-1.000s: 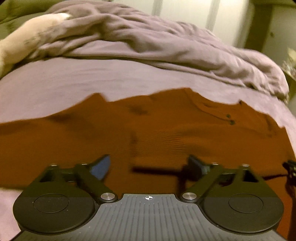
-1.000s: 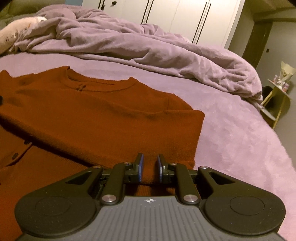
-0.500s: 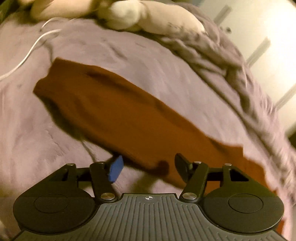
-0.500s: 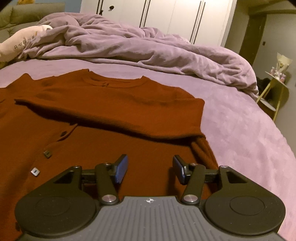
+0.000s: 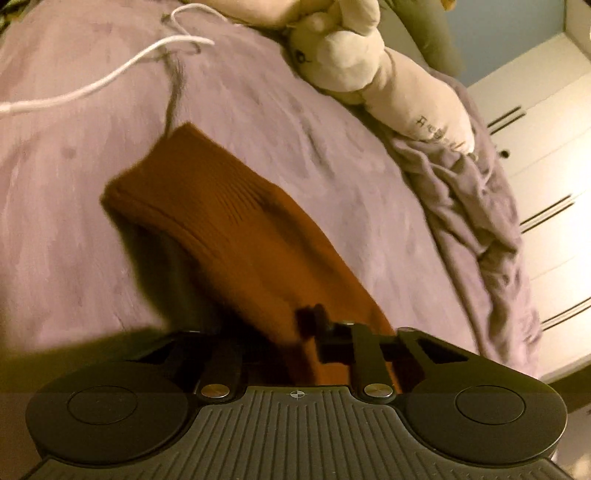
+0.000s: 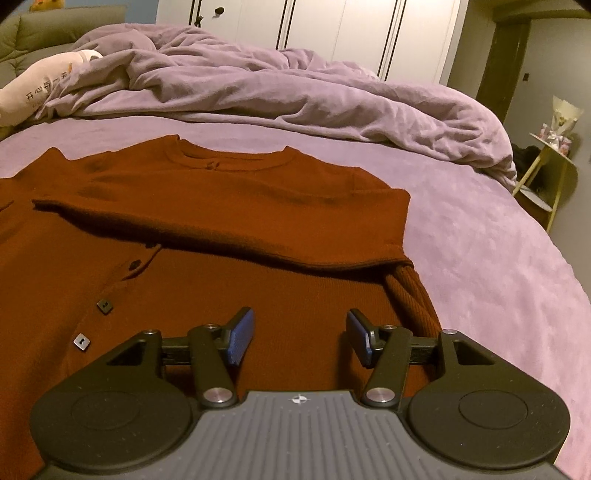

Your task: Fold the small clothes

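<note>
Since the earlier pictures, the left gripper [image 5: 295, 332] has swung away from the body of the rust-brown cardigan [image 6: 221, 229] out to its sleeve [image 5: 221, 229], and its jaws have just been closing; they now stand pinched together on the sleeve's knit, which rises between them near the lower middle of the left wrist view. From that grip the sleeve stretches up and to the left, its ribbed cuff [image 5: 147, 184] lifted slightly off the purple bedsheet [image 5: 74, 258] with a dark shadow beneath it.

On the other side, the right gripper [image 6: 299, 339] has drawn back from the folded edge it pinched a second ago. Its jaws opened earlier in that second and now stand about half apart, blue pads [image 6: 242, 332] clear, with nothing between them but the cardigan's flat front below. The cardigan lies spread on the bedsheet, collar away from the right gripper, and its right sleeve is folded across the chest. Small square buttons [image 6: 105, 305] run down the placket to the left of the right gripper.

Beyond the cardigan's collar a crumpled purple duvet [image 6: 295, 96] is heaped across the bed. A cream plush toy [image 5: 369, 55] lies at the duvet's end, above the held sleeve in the left wrist view, and a white cable [image 5: 110, 77] curls on the sheet past the cuff. White wardrobe doors [image 6: 332, 33] stand behind the duvet, and a small side table [image 6: 550, 170] sits off the bed's right edge.
</note>
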A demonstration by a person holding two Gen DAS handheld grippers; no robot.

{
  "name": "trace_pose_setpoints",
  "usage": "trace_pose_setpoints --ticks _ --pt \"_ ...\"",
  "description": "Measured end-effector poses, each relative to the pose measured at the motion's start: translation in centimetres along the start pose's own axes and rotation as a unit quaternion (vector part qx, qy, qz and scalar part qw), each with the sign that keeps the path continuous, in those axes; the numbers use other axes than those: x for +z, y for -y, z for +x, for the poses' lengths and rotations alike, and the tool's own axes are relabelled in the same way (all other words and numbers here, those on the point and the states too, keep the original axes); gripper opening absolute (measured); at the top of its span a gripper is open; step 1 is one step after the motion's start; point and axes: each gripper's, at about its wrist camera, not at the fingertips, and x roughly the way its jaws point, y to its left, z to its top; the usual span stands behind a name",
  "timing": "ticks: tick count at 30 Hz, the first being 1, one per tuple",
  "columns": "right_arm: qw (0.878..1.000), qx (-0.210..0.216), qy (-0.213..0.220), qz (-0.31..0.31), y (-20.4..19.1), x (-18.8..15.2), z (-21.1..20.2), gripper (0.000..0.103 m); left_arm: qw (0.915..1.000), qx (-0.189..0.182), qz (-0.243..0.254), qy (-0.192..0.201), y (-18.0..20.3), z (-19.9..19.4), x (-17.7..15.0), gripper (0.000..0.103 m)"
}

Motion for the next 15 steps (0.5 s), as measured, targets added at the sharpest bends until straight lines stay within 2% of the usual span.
trace_pose_setpoints --ticks 3,4,6,8,9,11,13,15 --pt "1.000 0.000 0.001 0.006 0.2 -0.1 0.0 0.056 0.9966 -0.006 0.080 0.018 2.6 -1.4 -0.6 0.008" --pt "1.000 0.000 0.001 0.008 0.2 -0.1 0.0 0.056 0.9928 -0.018 0.116 0.023 4.3 -2.1 -1.2 0.008" --pt "1.000 0.000 0.002 0.011 0.3 -0.1 0.1 0.056 0.9790 -0.046 0.195 0.035 8.1 -3.6 -2.9 0.008" --pt "1.000 0.000 0.003 0.010 0.3 -0.1 0.1 0.056 0.9561 -0.094 0.275 0.040 12.6 -5.6 -5.7 0.008" --pt "1.000 -0.001 0.003 0.010 0.2 0.0 0.1 0.056 0.9414 -0.123 0.312 0.039 14.8 -6.6 -7.3 0.008" --pt "1.000 0.000 0.006 0.013 0.3 -0.1 0.0 0.056 0.9092 -0.179 0.375 0.030 18.9 -8.4 -11.4 0.008" --pt "1.000 0.002 0.008 0.019 0.3 0.0 -0.2 0.056 0.8754 -0.224 0.428 -0.001 21.9 -9.2 -16.2 0.009" --pt "1.000 0.005 0.008 0.027 0.5 -0.1 -0.3 0.056 0.8371 -0.247 0.487 -0.042 23.8 -8.8 -21.4 0.028"
